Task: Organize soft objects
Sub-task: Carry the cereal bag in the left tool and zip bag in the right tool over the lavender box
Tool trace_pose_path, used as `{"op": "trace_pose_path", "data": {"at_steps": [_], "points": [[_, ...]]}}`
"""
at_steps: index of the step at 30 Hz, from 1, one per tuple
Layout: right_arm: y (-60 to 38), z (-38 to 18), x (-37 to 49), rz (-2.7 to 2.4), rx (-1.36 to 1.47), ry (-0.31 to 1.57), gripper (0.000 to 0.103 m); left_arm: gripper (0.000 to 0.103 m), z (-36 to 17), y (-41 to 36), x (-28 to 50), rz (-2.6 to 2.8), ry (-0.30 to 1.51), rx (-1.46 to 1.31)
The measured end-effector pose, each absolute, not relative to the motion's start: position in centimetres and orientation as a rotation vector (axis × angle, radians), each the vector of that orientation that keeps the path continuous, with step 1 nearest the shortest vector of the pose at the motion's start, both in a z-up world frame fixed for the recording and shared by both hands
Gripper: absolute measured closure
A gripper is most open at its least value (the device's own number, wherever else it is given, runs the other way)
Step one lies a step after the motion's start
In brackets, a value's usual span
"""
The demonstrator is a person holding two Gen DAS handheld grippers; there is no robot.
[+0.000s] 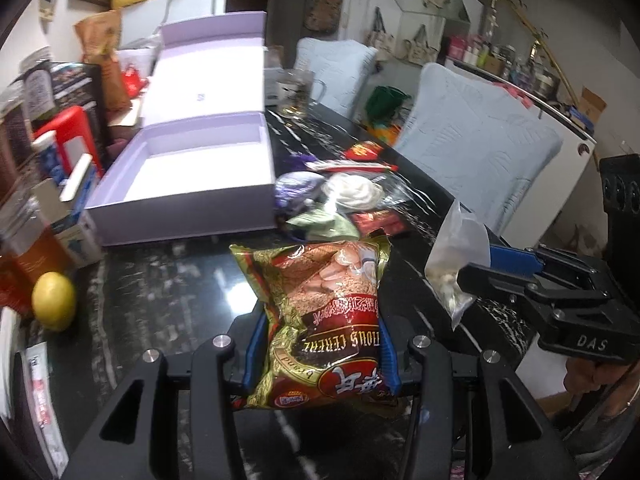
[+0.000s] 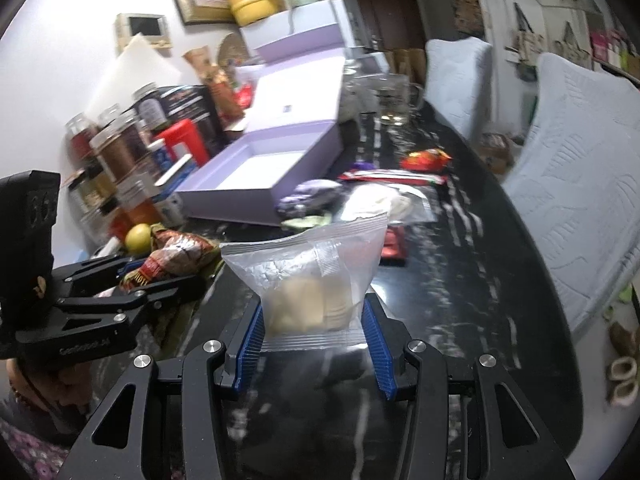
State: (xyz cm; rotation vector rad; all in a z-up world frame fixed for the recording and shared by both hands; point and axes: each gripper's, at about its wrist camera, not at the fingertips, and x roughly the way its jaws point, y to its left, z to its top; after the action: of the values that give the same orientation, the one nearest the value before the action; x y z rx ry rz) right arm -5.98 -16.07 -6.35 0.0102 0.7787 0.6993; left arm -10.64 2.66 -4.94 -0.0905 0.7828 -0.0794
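My left gripper is shut on a gold-and-red cereal bag and holds it above the black marble table. My right gripper is shut on a clear zip bag with pale pieces inside; it also shows in the left wrist view. An open lilac box lies ahead on the left, its tray bare. A pile of soft packets lies just right of the box. The cereal bag shows in the right wrist view.
A lemon, jars and cartons crowd the table's left edge. A glass mug stands behind the box. Two pale blue cushioned chairs line the right side. Red wrappers lie further back.
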Motion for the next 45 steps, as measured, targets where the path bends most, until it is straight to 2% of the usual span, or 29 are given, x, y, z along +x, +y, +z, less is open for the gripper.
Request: {"op": "trace_pose_path", "data": {"at_steps": [15,45], "points": [[-9.8,-3.5,-4.7,0.844,-0.044,0.726,0.056,0.057,-1.6,7.8,-9.2,0.017,0.673,-0.118],[-3.0,2.9,7.4,0.834,-0.098,0.602,0.056,0.057,4.5,14.2,2.7,0.058,0.498,-0.106]]}}
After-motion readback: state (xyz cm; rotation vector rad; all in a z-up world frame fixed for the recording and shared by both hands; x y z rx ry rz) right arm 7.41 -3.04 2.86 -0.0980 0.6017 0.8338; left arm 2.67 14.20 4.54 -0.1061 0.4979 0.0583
